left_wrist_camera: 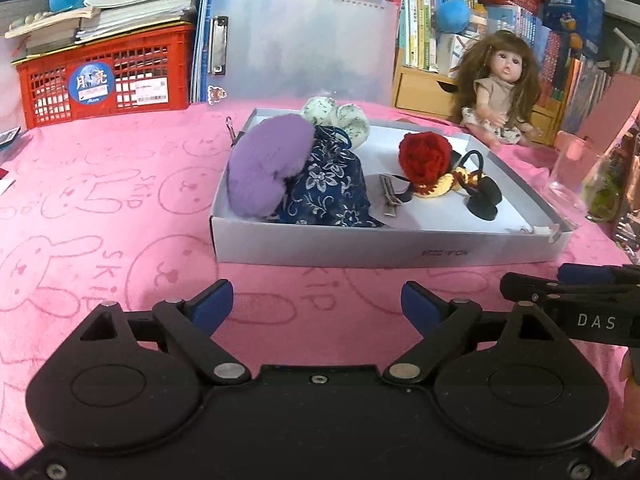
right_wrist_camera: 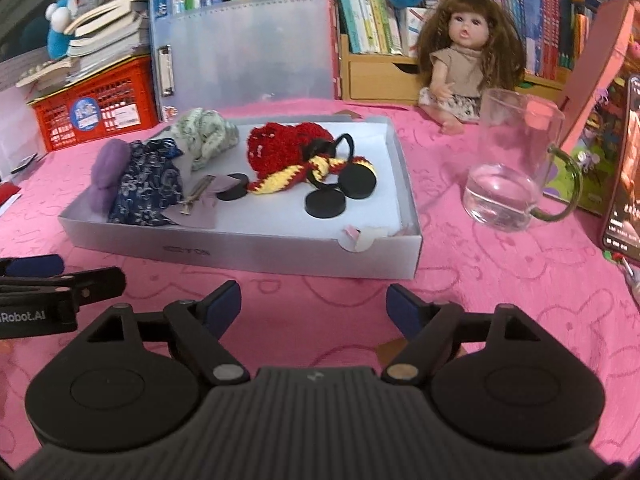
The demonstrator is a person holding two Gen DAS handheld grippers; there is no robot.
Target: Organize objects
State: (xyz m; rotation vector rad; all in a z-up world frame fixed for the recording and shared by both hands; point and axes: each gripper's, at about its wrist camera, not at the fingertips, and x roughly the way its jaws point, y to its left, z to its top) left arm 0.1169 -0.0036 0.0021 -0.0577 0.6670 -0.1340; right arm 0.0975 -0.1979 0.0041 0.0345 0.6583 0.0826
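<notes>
White box (right_wrist_camera: 280,254) holds three black discs (right_wrist_camera: 325,203), one metal clip (right_wrist_camera: 197,194); both tongs (left_wrist_camera: 318,305) (right_wrist_camera: 314,305) gape wide, empty.

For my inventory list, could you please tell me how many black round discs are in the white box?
3 visible: one disc beside the metal hair clip, one nearest the box's front wall, one just behind it. More may hide under the red crochet piece.

- One shallow grey box (right_wrist_camera: 256,250); holds the small items below
- One purple pompom (left_wrist_camera: 266,168); one blue flowered pouch (left_wrist_camera: 328,188); one pale green scrunchie (left_wrist_camera: 340,118)
- One red crocheted flower (left_wrist_camera: 424,156); one metal hair clip (left_wrist_camera: 389,198)
- Three black discs (right_wrist_camera: 325,203)
- One doll (right_wrist_camera: 464,64); one glass jug (right_wrist_camera: 508,168); one red crate (left_wrist_camera: 108,76)
</notes>
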